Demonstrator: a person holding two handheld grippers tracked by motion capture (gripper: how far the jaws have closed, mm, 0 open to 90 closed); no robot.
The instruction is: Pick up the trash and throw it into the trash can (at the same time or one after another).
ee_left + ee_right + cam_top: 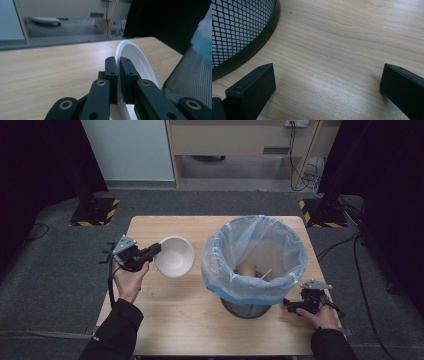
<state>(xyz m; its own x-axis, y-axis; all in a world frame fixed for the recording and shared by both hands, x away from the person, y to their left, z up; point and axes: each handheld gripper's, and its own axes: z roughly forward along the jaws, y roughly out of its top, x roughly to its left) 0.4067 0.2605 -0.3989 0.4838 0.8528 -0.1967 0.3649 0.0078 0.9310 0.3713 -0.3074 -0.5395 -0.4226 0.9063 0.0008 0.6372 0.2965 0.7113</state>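
While left gripper clamps white bowl rim | right gripper wide open, empty | bin contents unclear

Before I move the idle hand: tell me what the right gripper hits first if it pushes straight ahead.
Probably the mesh bin's base: the right gripper points left at it with open jaws, bare table between. Depth is unclear.

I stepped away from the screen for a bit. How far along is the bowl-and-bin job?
Looks done: scraps, one a thin stick, lie in the lined bin, and the white bowl looks empty. In hand: the left hand-held gripper pinches the bowl's rim, holding it tilted beside the bin. The right hand-held gripper sits open on the table by the bin's mesh base. Likely left: setting the bowl down and letting go.
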